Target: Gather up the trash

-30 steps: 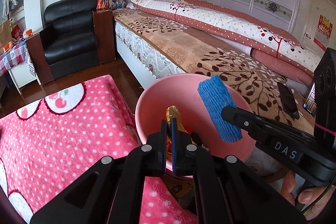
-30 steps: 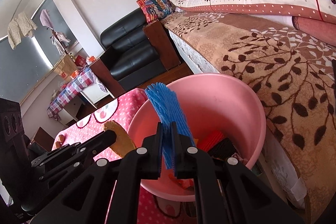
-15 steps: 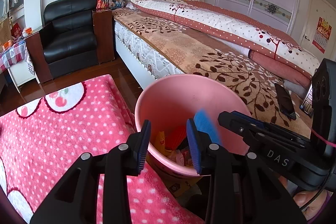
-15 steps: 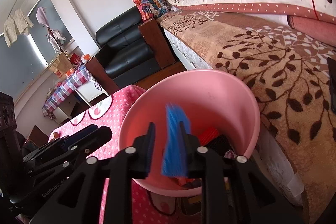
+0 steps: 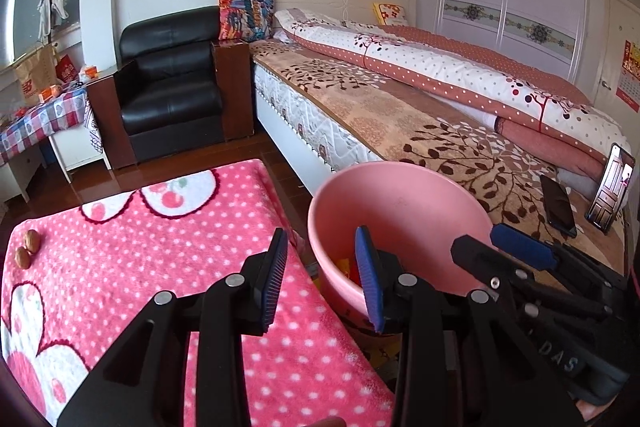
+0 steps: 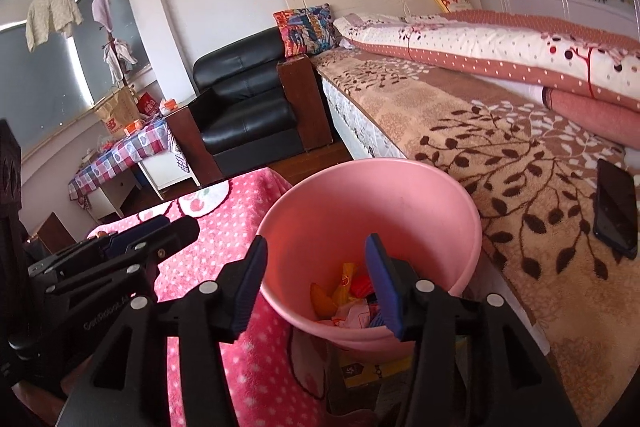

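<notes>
Both claws are seen spread wide and empty: the left claw (image 5: pixel 322 275) at lower centre beside the pink bin (image 5: pixel 404 187), the right claw (image 6: pixel 316 275) over its mouth. Wrappers (image 6: pixel 344 291) lie inside the bin. The drop step is judged complete; two walnuts (image 5: pixel 27 247) at the left edge of the pink blanket (image 5: pixel 140 259) are judged next. No obstruction is noted.
</notes>
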Demonstrator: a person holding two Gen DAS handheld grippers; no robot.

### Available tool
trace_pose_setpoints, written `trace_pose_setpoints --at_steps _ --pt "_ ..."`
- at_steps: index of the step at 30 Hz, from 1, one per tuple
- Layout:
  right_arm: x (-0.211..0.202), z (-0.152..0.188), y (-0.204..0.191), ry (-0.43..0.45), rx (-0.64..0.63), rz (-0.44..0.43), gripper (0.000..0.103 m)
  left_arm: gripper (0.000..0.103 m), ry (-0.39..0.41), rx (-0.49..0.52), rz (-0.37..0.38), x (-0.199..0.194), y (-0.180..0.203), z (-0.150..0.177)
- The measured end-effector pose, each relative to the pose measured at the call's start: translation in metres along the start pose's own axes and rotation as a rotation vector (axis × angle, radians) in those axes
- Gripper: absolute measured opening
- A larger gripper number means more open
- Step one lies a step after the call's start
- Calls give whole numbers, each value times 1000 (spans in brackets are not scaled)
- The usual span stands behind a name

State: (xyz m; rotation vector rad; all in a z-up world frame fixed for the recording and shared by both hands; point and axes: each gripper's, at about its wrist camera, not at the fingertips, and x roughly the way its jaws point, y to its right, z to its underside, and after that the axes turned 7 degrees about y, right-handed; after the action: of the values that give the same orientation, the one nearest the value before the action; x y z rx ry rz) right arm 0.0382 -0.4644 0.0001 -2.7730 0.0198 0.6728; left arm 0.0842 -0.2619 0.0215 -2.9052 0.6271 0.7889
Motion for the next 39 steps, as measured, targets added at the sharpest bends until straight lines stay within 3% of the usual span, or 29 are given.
trace_pose_setpoints --at_steps 11,39 --pt "-30 4 -39 46 -63 29 65 35 44 -36 -28 -30 -19 -1" --pt "-59 12 -79 73 -101 15 68 35 70 -112 -87 -74 -61 15"
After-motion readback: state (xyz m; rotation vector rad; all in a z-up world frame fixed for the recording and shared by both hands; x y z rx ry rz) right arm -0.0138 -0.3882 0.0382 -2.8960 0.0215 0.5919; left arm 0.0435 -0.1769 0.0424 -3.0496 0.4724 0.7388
